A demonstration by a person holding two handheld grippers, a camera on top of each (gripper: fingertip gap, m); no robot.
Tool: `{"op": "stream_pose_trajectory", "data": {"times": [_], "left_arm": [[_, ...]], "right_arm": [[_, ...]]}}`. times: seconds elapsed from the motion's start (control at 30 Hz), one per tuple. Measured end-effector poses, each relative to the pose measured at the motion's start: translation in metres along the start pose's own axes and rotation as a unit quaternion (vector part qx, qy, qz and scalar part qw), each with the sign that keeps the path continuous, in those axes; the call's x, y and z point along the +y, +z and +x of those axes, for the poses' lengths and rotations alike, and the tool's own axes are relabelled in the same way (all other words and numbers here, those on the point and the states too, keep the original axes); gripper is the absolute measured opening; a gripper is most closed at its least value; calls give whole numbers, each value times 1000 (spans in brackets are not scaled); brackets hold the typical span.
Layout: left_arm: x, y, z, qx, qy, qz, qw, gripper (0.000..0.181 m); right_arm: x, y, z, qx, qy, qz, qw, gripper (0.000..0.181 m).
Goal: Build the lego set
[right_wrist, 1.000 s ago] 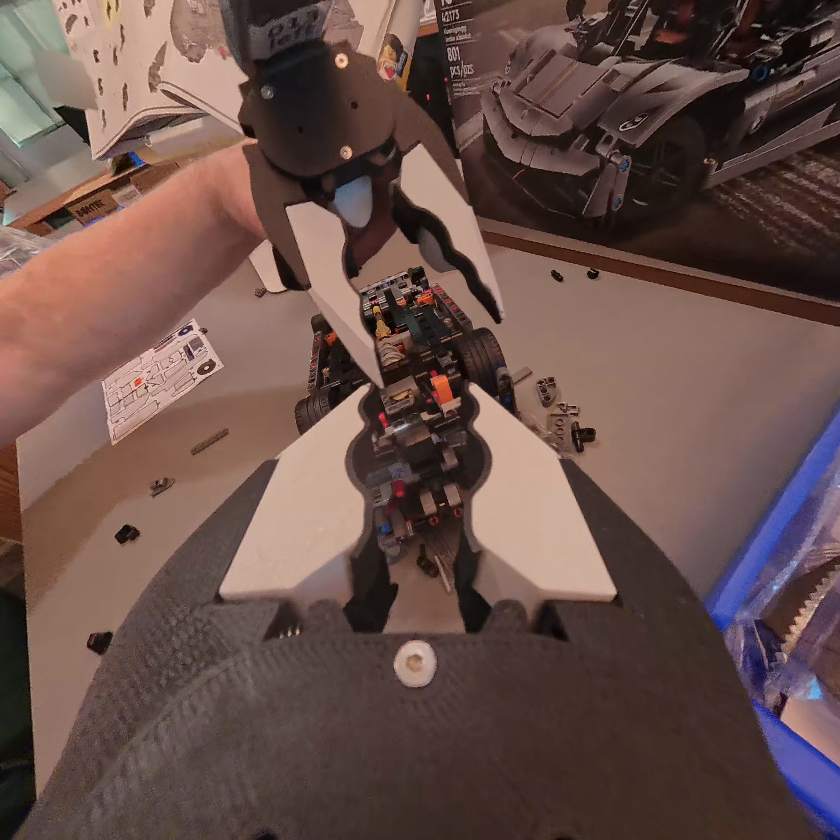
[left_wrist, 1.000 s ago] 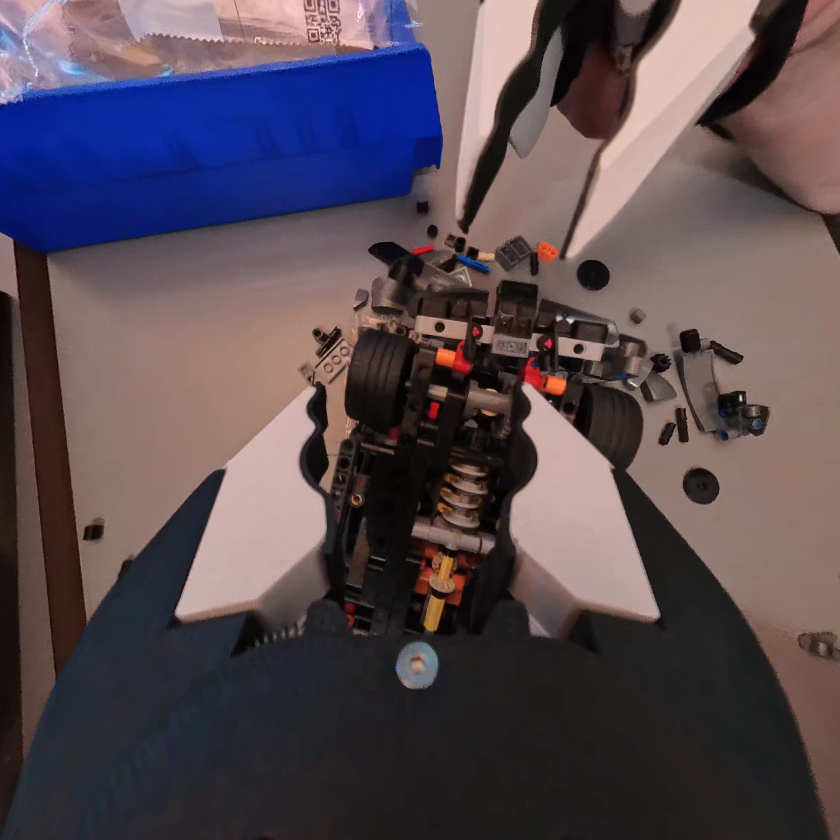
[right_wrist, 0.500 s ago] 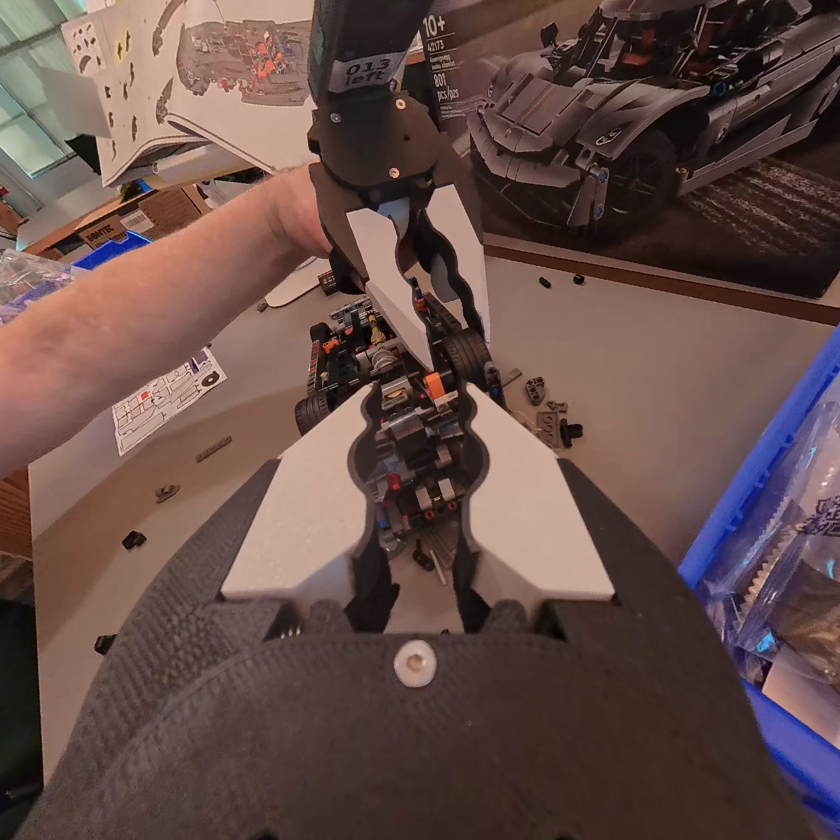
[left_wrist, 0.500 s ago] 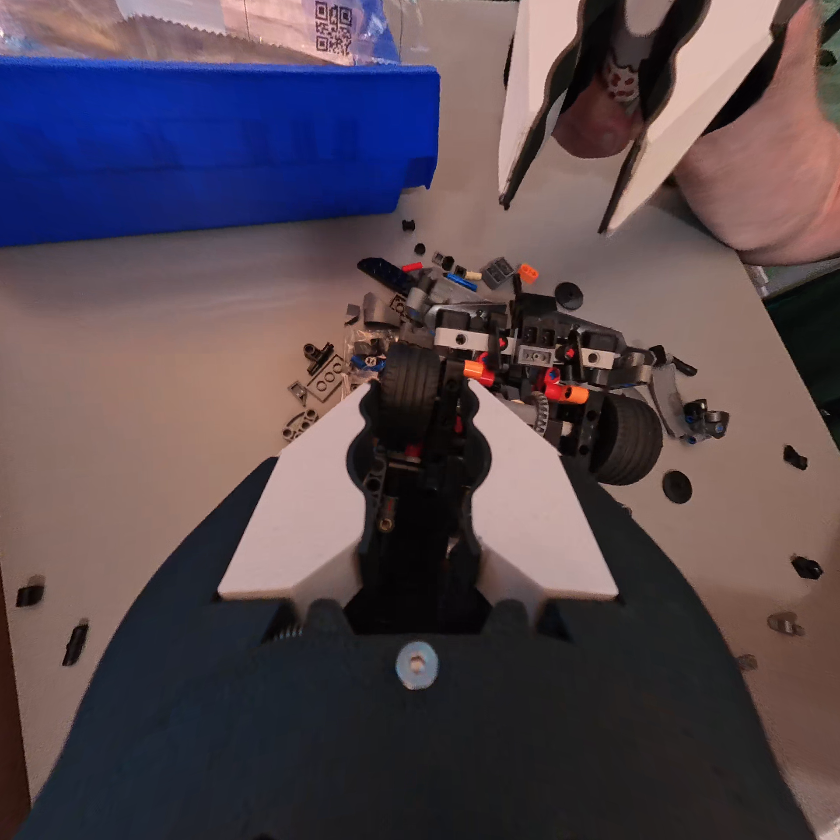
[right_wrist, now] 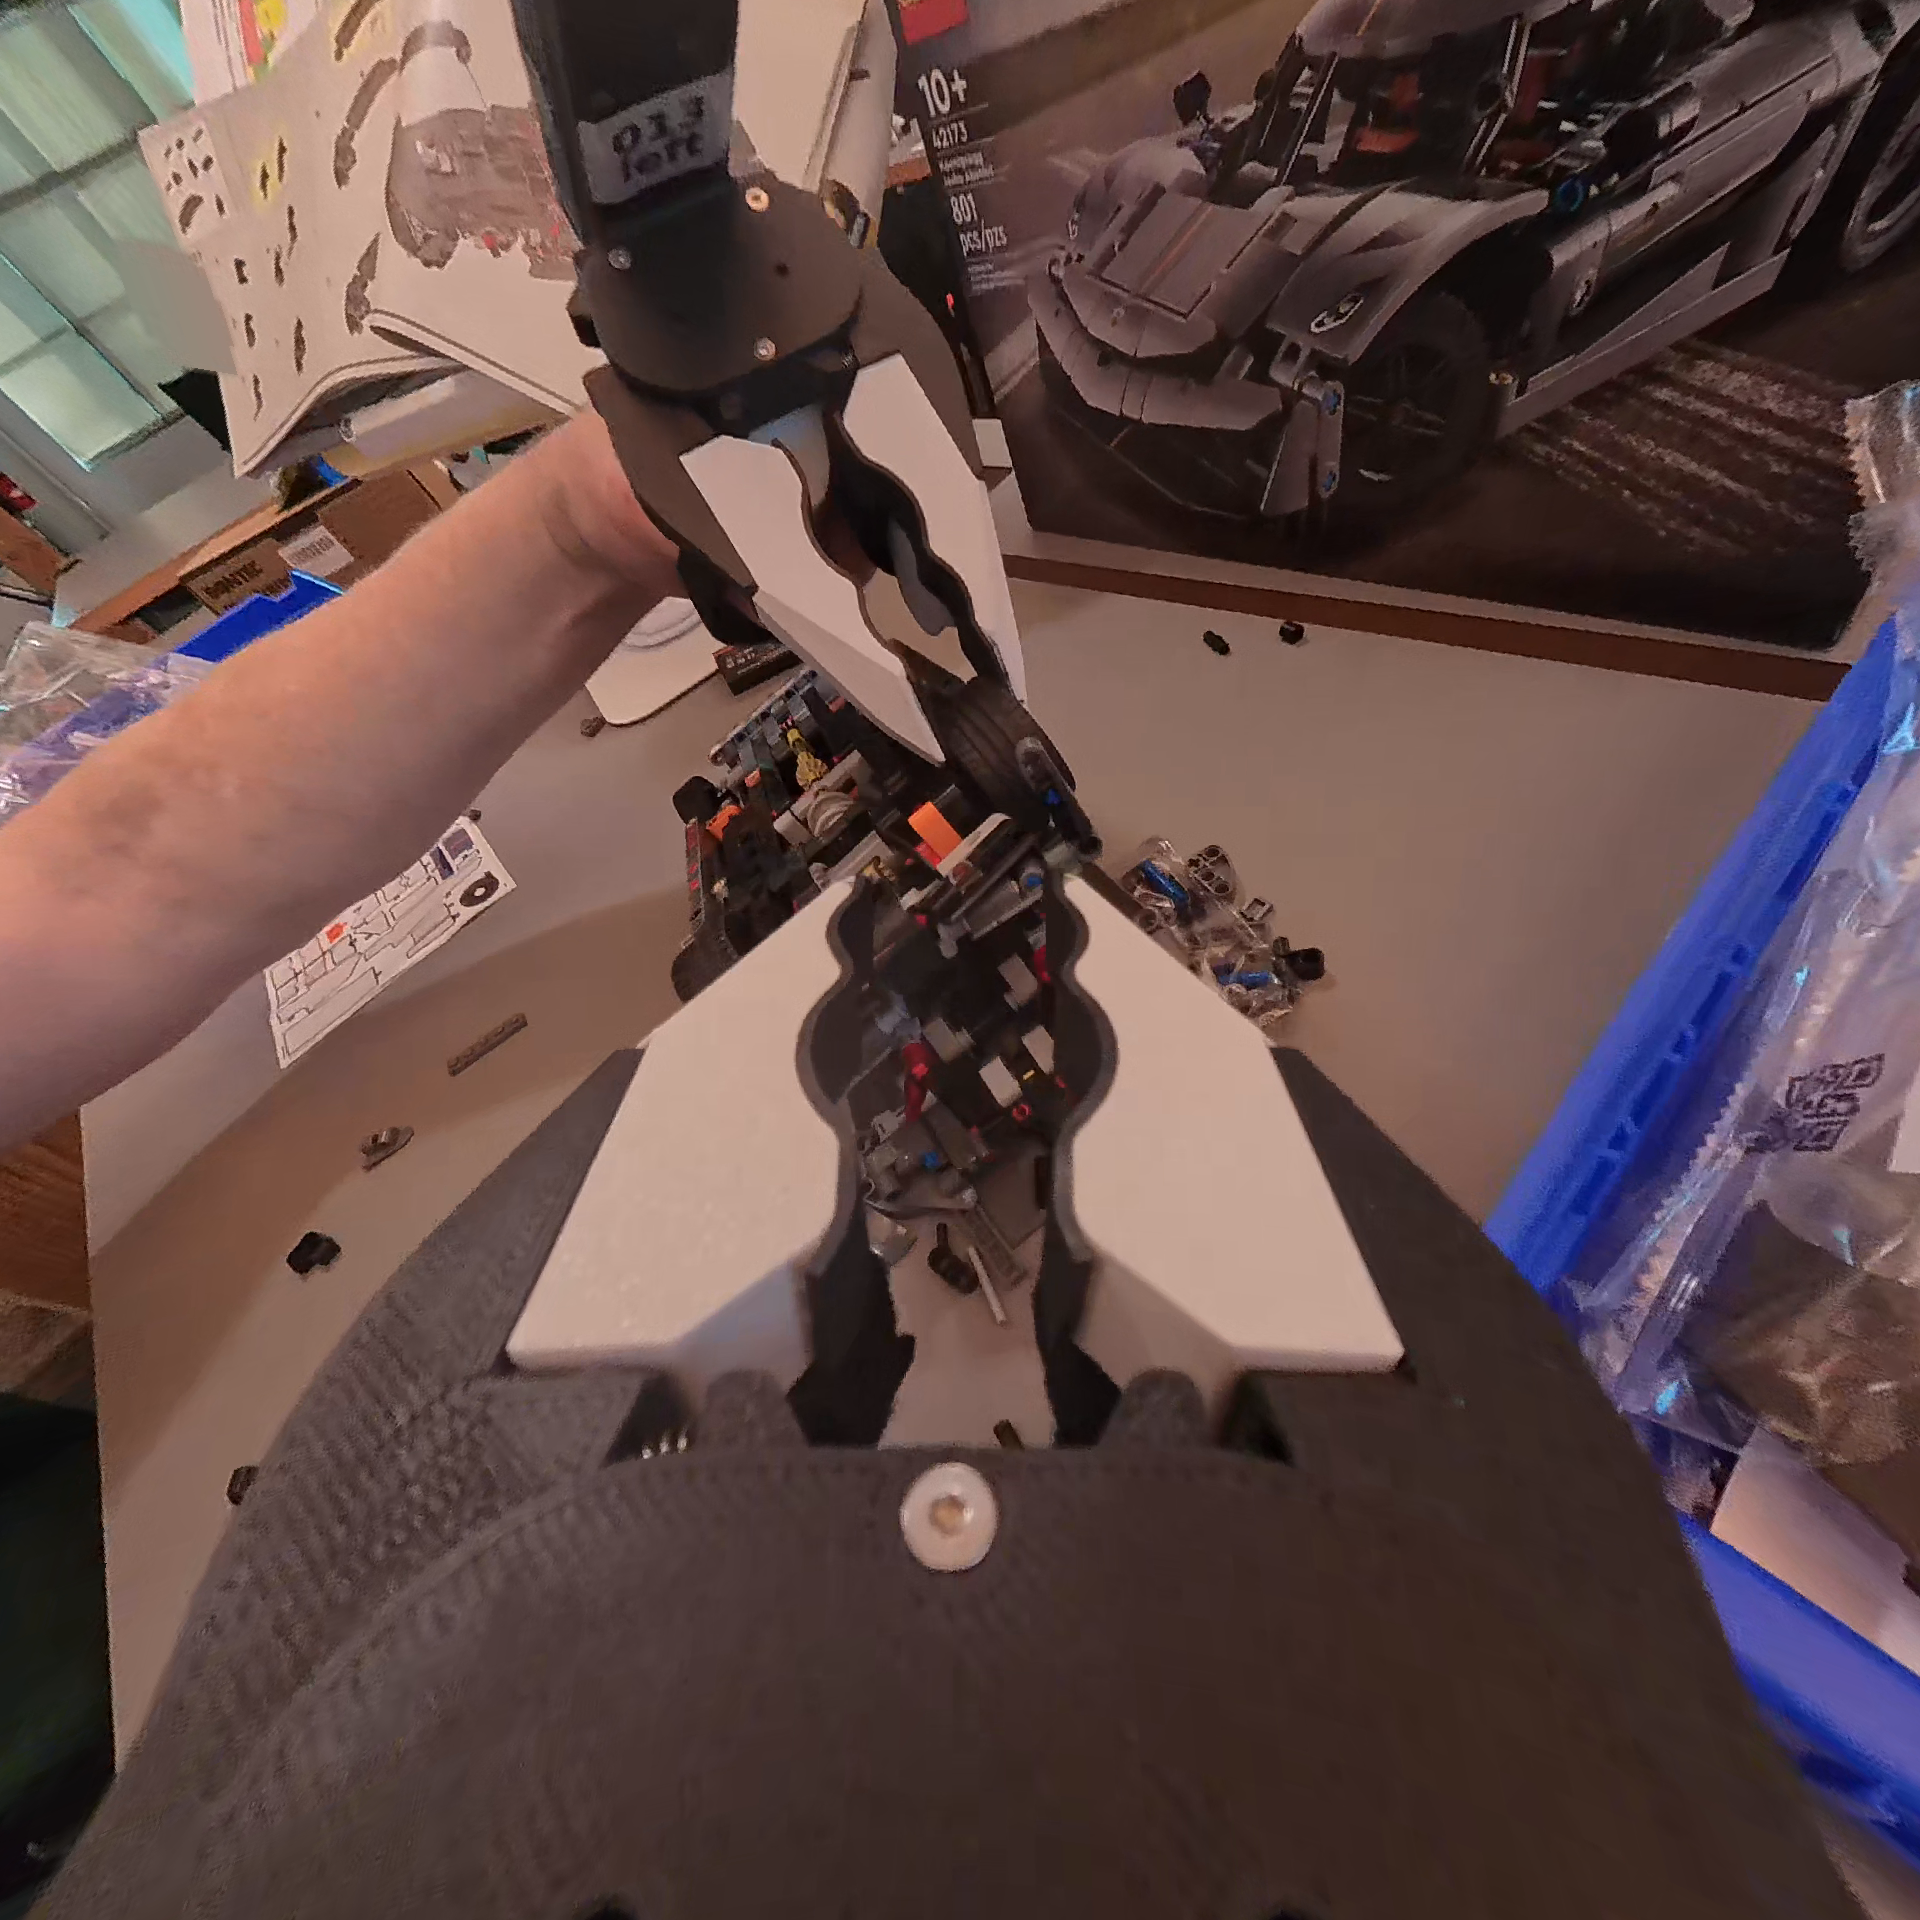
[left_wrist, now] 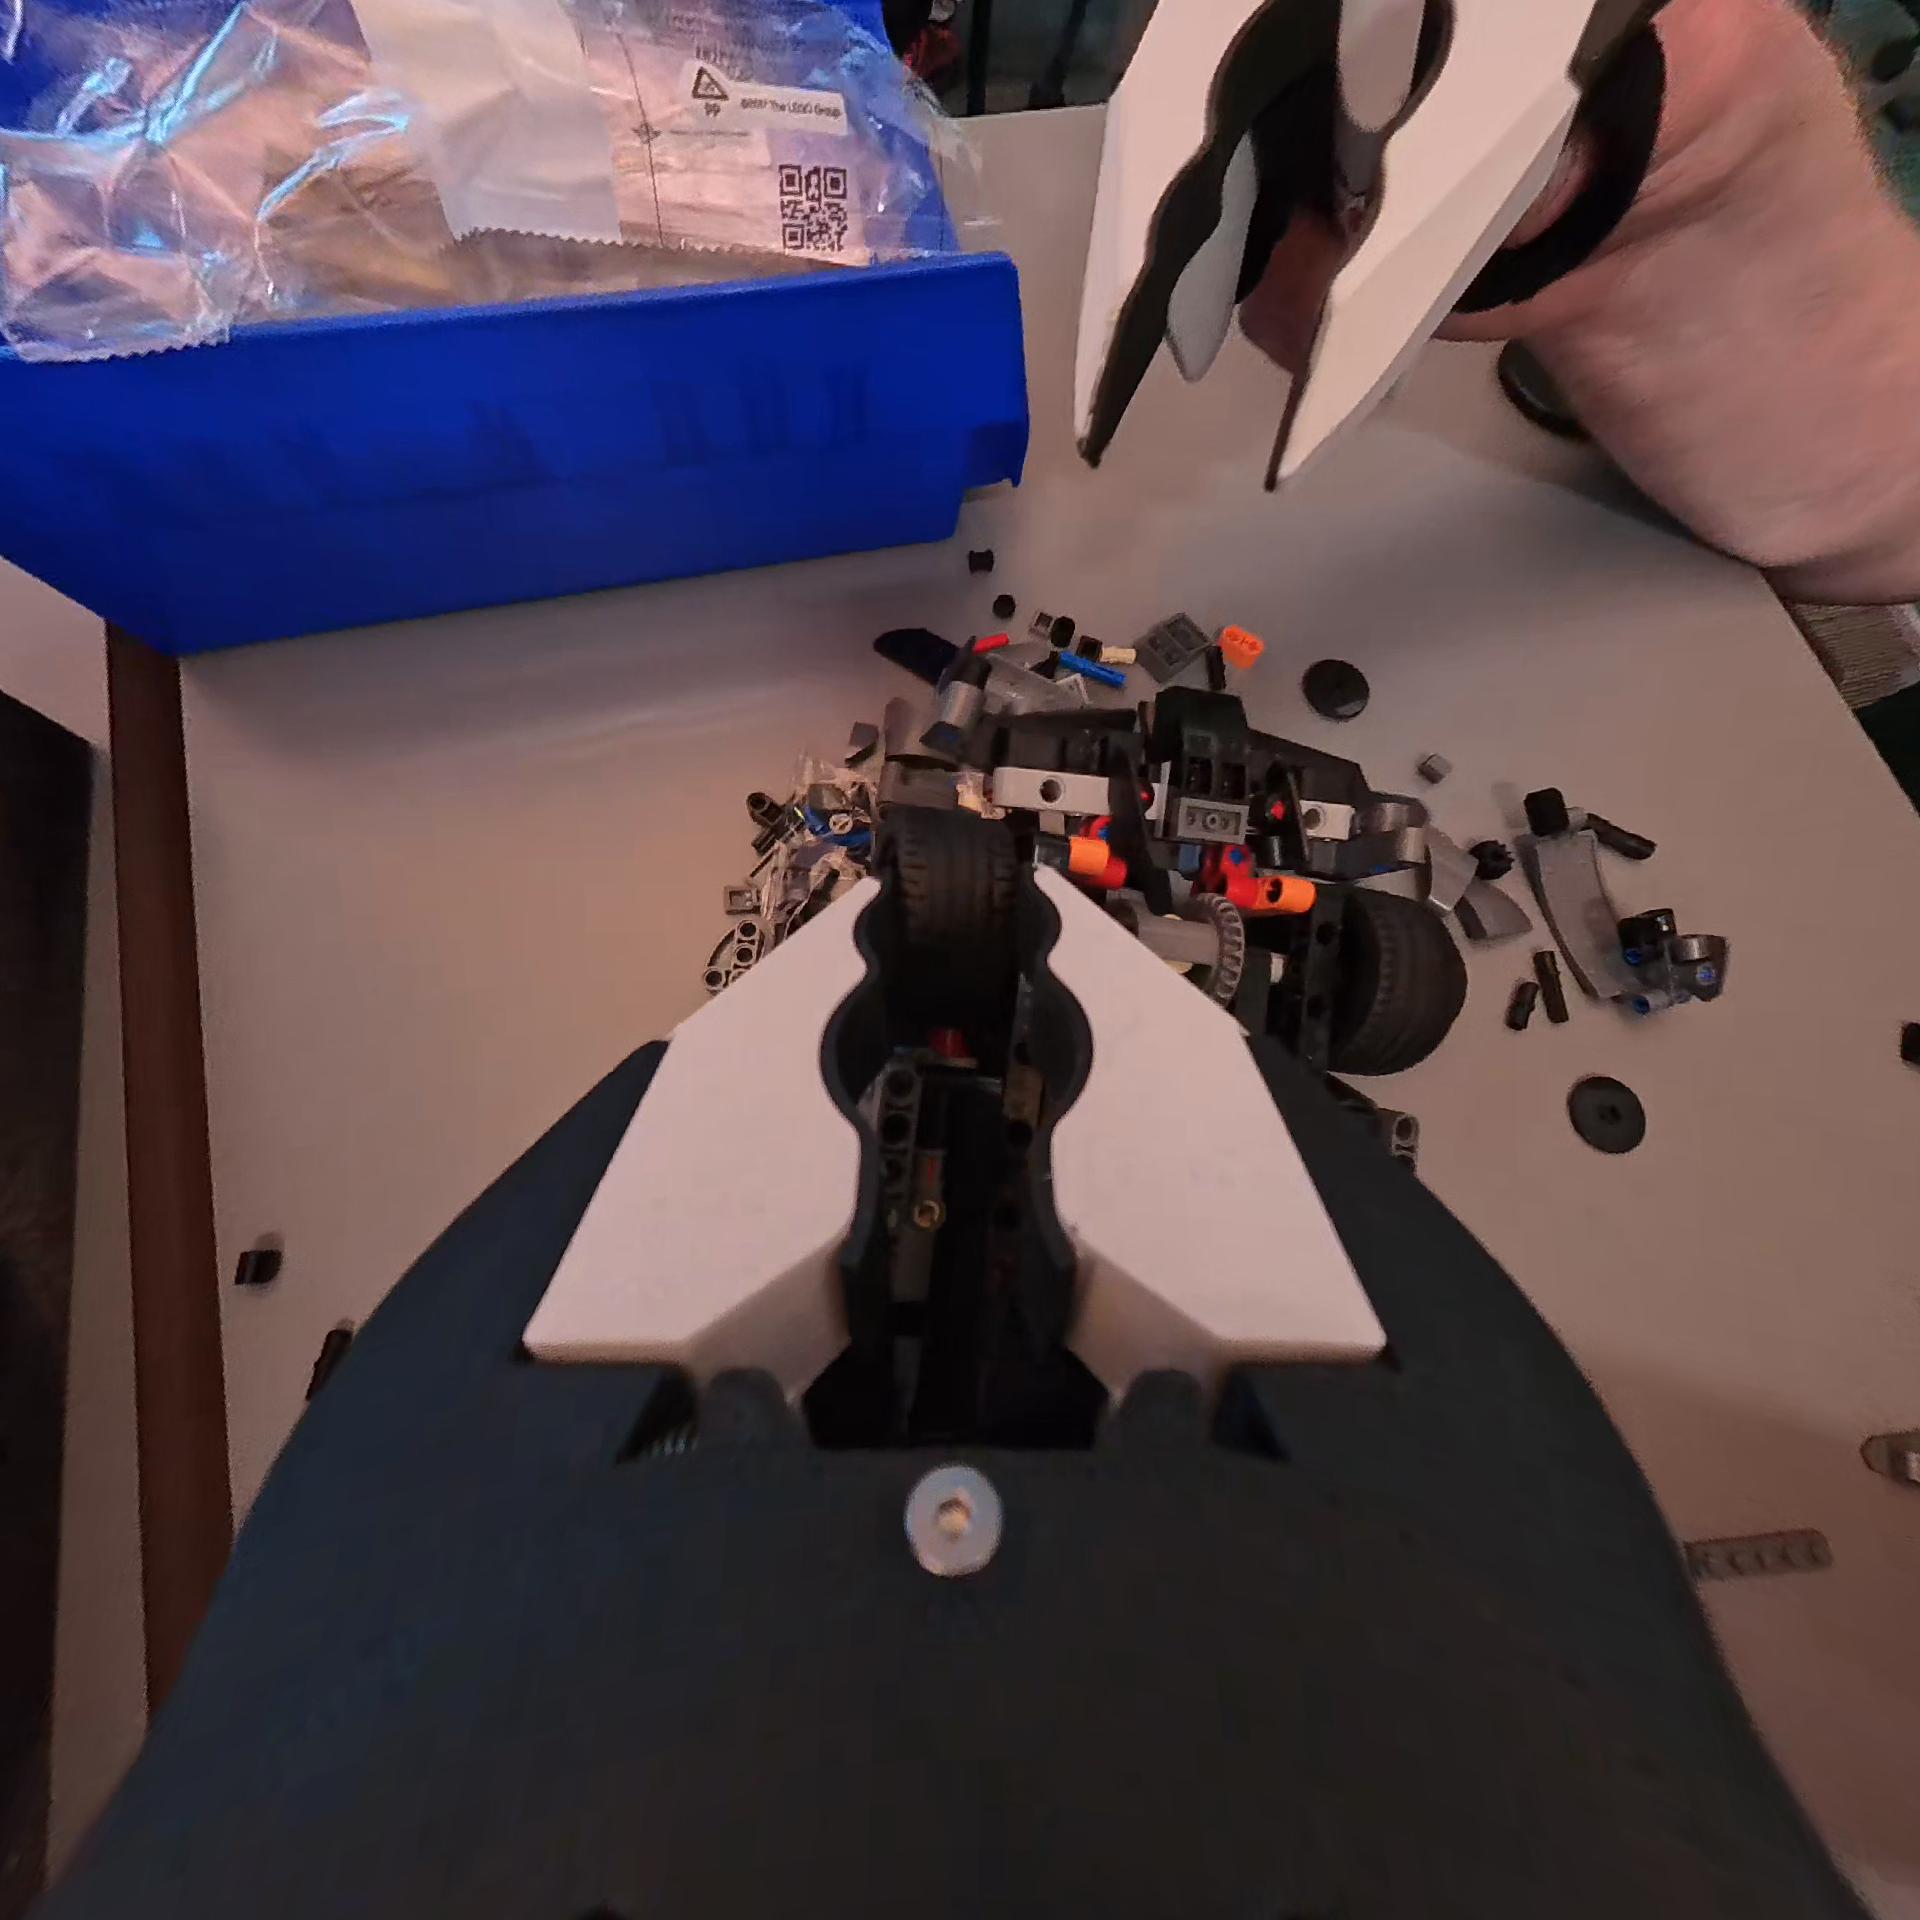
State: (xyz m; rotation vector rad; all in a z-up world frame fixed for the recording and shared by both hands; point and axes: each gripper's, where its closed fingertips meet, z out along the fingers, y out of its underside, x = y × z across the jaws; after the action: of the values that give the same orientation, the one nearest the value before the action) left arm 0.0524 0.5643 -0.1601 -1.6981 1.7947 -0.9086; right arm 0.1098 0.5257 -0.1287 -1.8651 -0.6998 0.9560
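Note:
The partly built black lego car (left_wrist: 1195, 821) lies on the white table among loose parts. My left gripper (left_wrist: 954, 883) is shut on the car at one black rear wheel (left_wrist: 951, 883) and the side beam behind it. In the right wrist view, the left gripper (right_wrist: 982, 727) holds that wheel (right_wrist: 992, 743) raised, so the car (right_wrist: 790, 831) sits tilted. My right gripper (right_wrist: 966, 883) is open and empty, hovering above the car's near end. It shows in the left wrist view (left_wrist: 1184, 473) off the table, beyond the car.
A blue bin (left_wrist: 520, 436) with plastic bags stands at the far left of the left wrist view and on the right in the right wrist view (right_wrist: 1714, 935). Loose pieces (left_wrist: 1600, 914) and a small parts bag (right_wrist: 1226, 935) flank the car. The set box (right_wrist: 1455, 312), a booklet (right_wrist: 364, 208) and a sticker sheet (right_wrist: 384, 935) lie beyond. My right fingertips sit around 8 cm from my left ones.
My left gripper has shifted from straddling the car's middle to its left wheel, narrowed onto it and tipped that side up. My right gripper has stayed hovering above the car's far end.

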Motion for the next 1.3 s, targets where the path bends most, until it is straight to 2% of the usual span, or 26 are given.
{"op": "stream_pose_trajectory", "data": {"times": [0.23, 0.53, 0.73, 0.97, 1.2, 1.3], "left_arm": [[-3, -7, -1, -40, 14, -5, 999, 19], [-6, -25, 13, -112, 37, -11, 993, 19], [-4, -32, 26, -151, 53, -32, 987, 18], [-2, -34, 43, -180, 61, -50, 980, 18], [-4, -41, 55, -209, 69, -54, 974, 18], [-3, -48, 59, -229, 73, -59, 969, 17]], "right_arm": [[9, 5, 3, 1, 2, -21, 1000, 32], [38, 31, -10, -39, 27, -93, 995, 60], [49, 50, -23, -84, 60, -109, 989, 63], [57, 69, -43, -145, 92, -112, 979, 57], [50, 78, -69, -209, 91, -93, 969, 29], [47, 81, -76, -212, 73, -92, 970, 28]]}}
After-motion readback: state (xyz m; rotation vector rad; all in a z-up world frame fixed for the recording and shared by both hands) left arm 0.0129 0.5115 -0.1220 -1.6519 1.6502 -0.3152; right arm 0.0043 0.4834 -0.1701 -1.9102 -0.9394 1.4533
